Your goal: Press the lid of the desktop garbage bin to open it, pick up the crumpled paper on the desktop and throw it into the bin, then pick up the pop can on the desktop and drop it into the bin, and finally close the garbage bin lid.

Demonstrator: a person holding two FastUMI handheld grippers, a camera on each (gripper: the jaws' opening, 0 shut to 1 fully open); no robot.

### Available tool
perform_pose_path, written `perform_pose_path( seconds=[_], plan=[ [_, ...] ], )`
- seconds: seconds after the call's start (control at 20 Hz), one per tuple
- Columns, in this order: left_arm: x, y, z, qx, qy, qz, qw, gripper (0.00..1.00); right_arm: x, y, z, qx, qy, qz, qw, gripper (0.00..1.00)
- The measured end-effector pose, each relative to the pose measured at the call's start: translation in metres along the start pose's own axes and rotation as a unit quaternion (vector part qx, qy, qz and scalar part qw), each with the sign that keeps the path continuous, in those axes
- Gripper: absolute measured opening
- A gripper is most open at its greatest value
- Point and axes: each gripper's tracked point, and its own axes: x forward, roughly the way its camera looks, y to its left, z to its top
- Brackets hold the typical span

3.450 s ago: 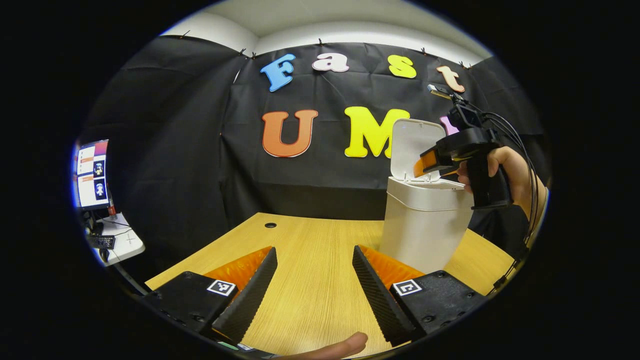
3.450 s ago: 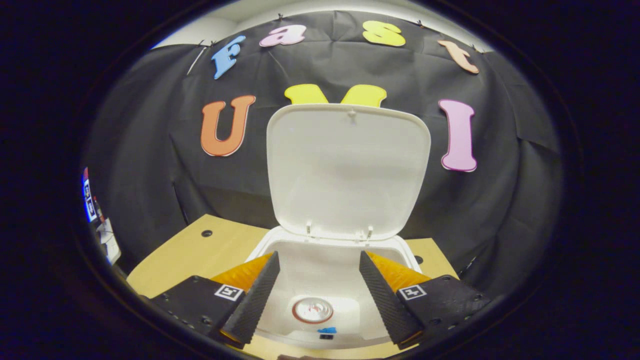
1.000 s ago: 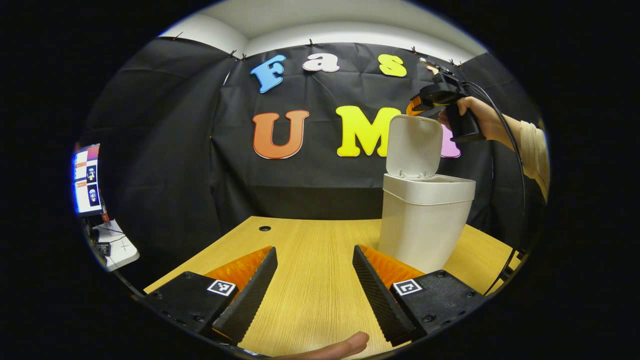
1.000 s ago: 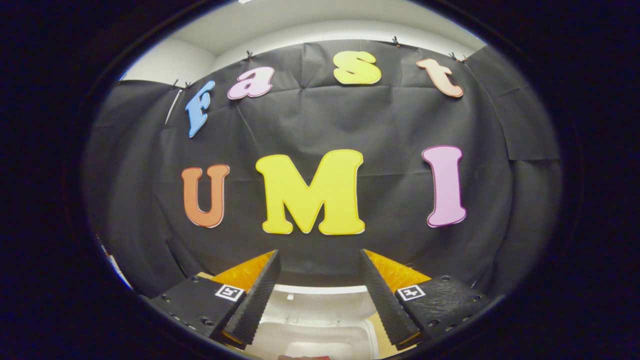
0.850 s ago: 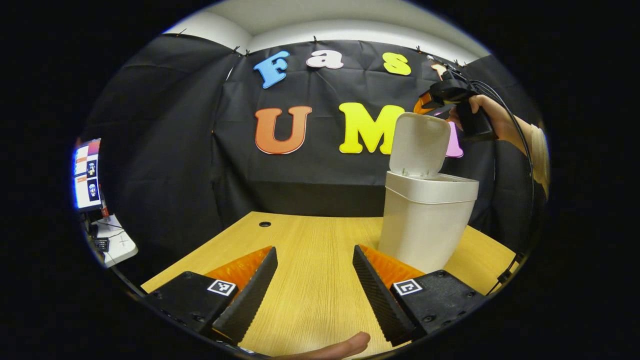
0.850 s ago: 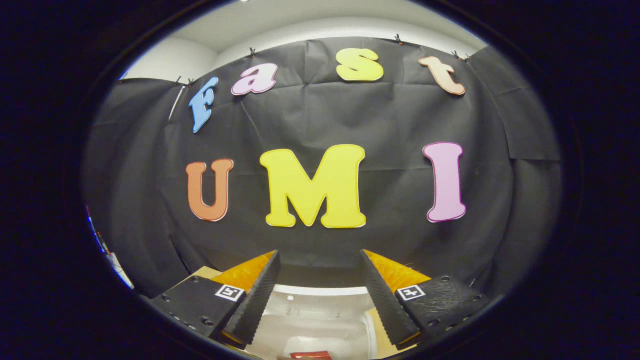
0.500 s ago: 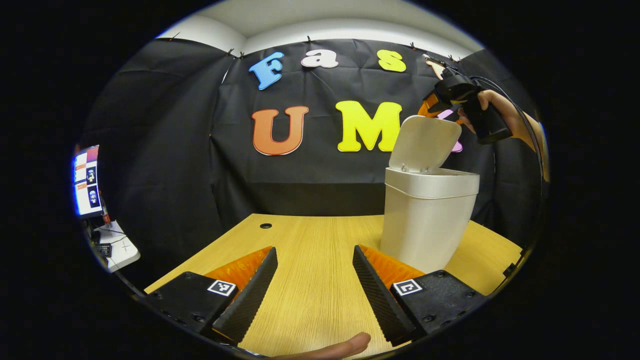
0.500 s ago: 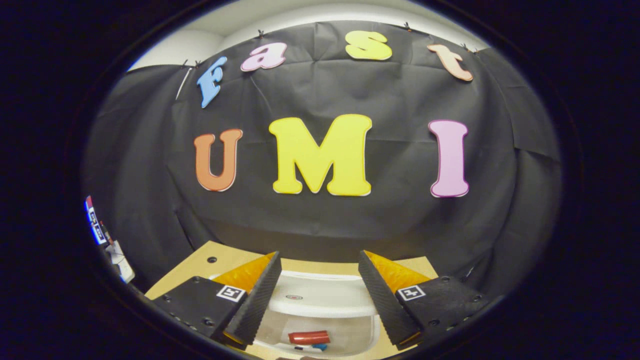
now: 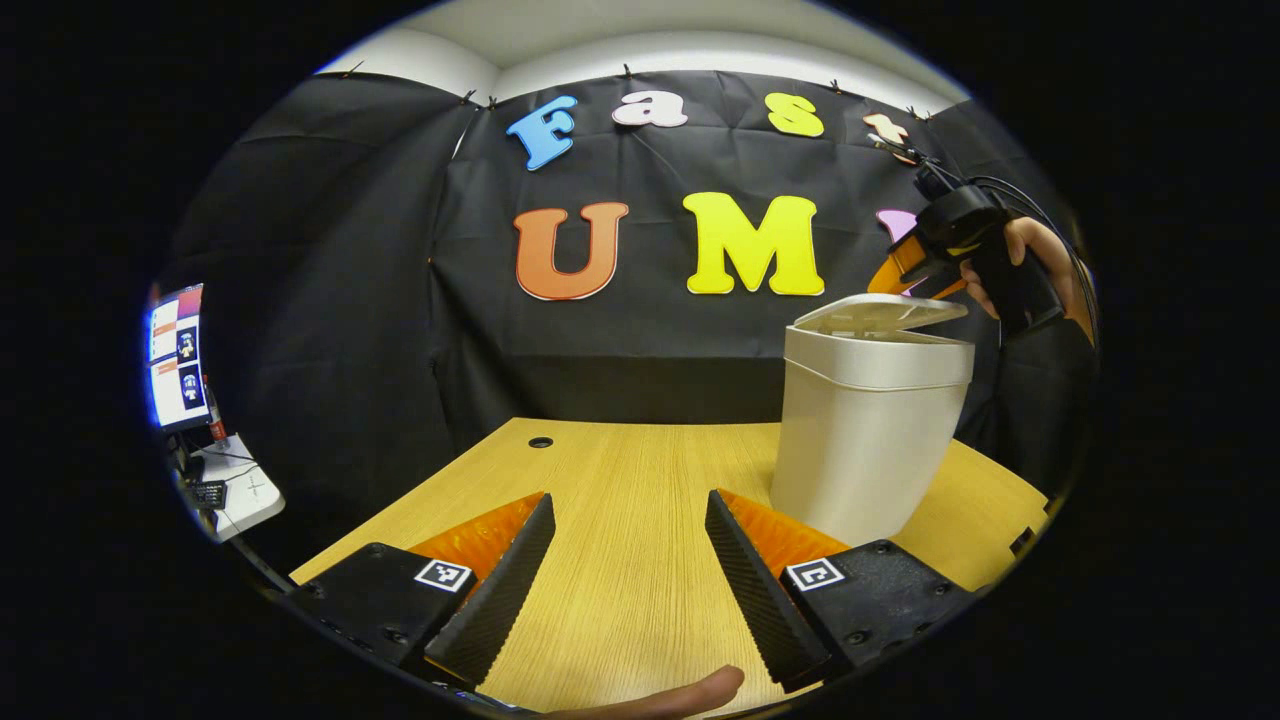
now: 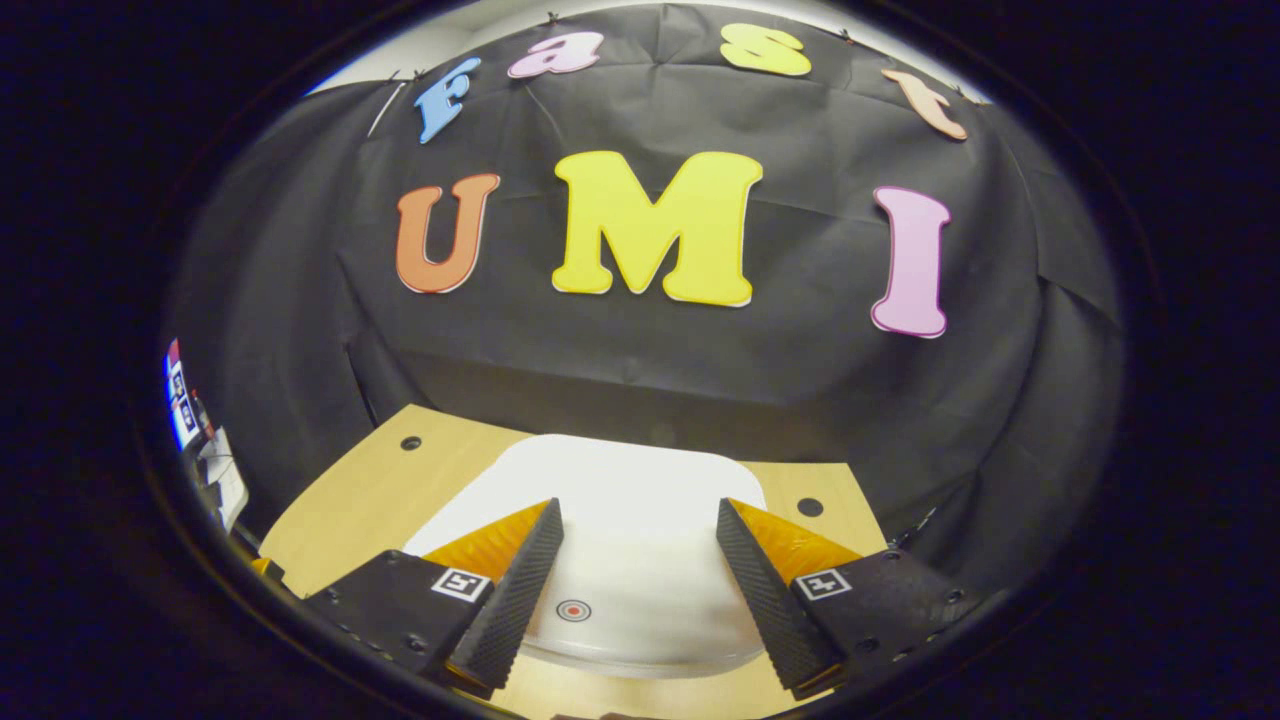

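Observation:
The white garbage bin (image 9: 868, 430) stands on the wooden desk (image 9: 620, 480) at the right of the left gripper view. Its lid (image 9: 880, 311) lies almost flat on the rim, with one edge a little raised. My right gripper (image 9: 900, 275), held by a hand (image 9: 1035, 245), hovers just above the lid's far side. In the right gripper view the lid (image 10: 610, 520) spreads under my open right gripper (image 10: 636, 585), and a small red ring mark (image 10: 573, 609) sits between the fingers. My left gripper (image 9: 630, 570) is open and empty, low over the desk.
A monitor (image 9: 176, 355) and a small white side table (image 9: 240, 487) stand off the desk's left side. The desk has round cable holes (image 9: 540, 441) (image 10: 809, 507). A fingertip (image 9: 690, 692) shows below my left gripper. The black cloth wall is close behind the bin.
The lid has swung from upright down onto the bin. My right gripper came over the lid's top and followed it down. The left gripper has hardly moved.

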Motion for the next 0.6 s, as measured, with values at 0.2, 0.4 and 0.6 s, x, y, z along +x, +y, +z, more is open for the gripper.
perform_pose_path(
  seconds=[0.2, 0.4, 0.6],
  plan=[
    [0.002, 0.001, -0.002, 0.004, 0.005, 0.006, 1.0, 0.98, -0.005, 0.004, -0.023, 0.009, 0.013, -0.001, 1.0, 0.95],
    [0.001, -0.001, -0.001, 0.005, 0.003, 0.003, 1.0, 0.98, -0.018, 0.003, -0.031, 0.039, 0.008, -0.002, 0.999, 0.96],
    [0.003, -0.003, -0.005, 0.006, 0.009, 0.002, 1.0, 0.98, -0.021, 0.003, -0.034, 0.034, -0.019, -0.005, 0.999, 0.95]
  ],
)
